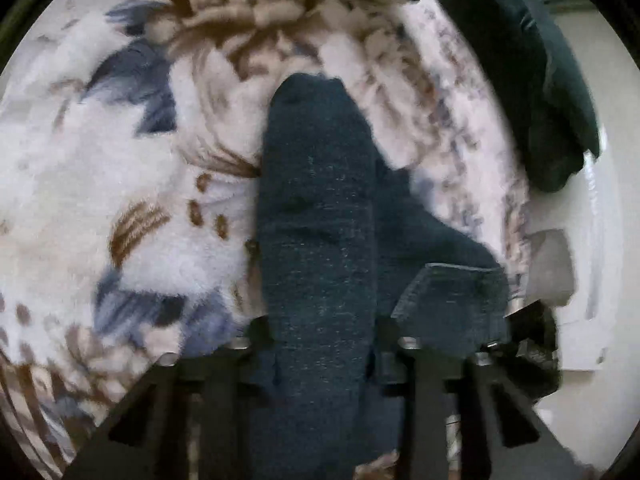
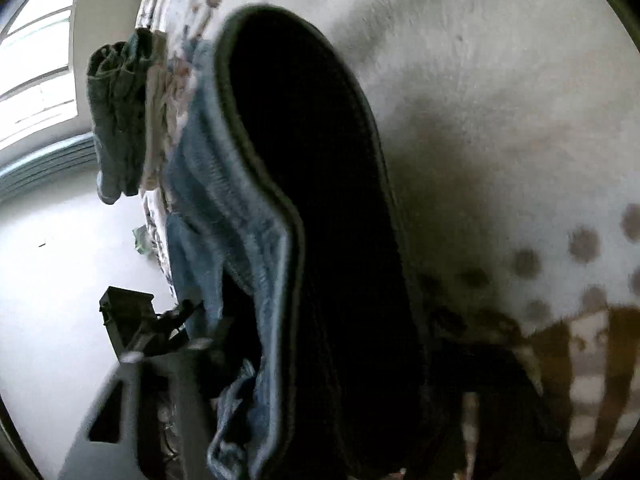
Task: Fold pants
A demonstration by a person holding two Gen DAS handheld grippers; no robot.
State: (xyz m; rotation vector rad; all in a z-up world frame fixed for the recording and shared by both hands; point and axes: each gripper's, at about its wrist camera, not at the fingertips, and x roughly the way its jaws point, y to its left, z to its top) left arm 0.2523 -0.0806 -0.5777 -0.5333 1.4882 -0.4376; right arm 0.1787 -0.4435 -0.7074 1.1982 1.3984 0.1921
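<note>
Pants (image 1: 316,240) pinched by left gripper (image 1: 320,344), right gripper (image 2: 304,360) (no legible writing).

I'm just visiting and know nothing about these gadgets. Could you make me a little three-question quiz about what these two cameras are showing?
1. True or false: the dark blue jeans run up between the left gripper's fingers.
2. What do the jeans lie on? A) a bare wooden floor B) a fluffy floral blanket C) a metal tray
3. Fill in: in the right wrist view, the right gripper has hold of the jeans' open ____, which shows a dark inside.

Key
1. True: denim fills the gap between the fingers.
2. B.
3. Waistband, as best the blurred picture shows.
</note>
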